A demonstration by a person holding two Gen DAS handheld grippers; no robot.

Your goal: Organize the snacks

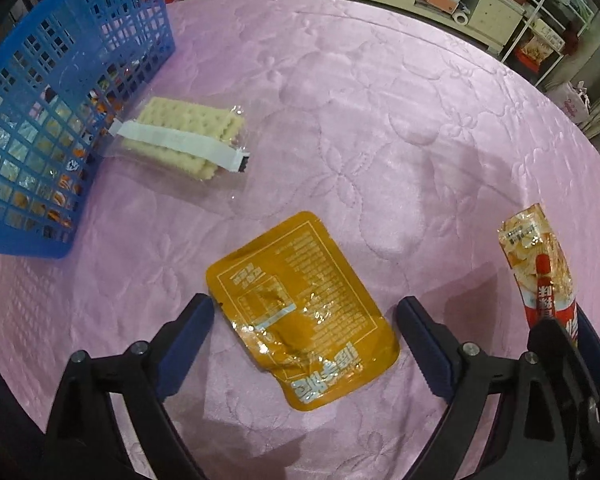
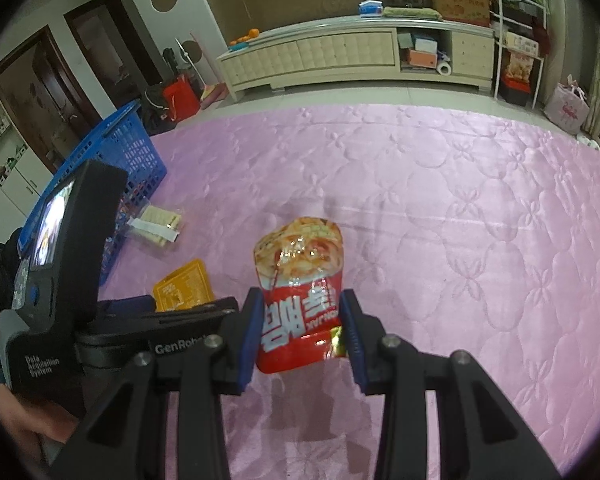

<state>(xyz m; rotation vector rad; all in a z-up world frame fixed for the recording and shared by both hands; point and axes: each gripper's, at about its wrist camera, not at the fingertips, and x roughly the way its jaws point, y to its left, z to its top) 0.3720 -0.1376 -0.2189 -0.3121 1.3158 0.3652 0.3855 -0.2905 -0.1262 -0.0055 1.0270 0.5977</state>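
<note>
The left gripper (image 1: 305,312) hung over the pink quilt (image 1: 380,120), jaws wide apart on either side of an orange pouch (image 1: 300,312) lying flat, pads clear of it. The right gripper (image 2: 302,320) was clamped on a red snack bag (image 2: 300,296), whose lower end the fingers hid. A clear cracker pack (image 1: 188,140) lay just beside the blue basket (image 1: 60,100); the basket's contents showed only dimly through the mesh.
</note>
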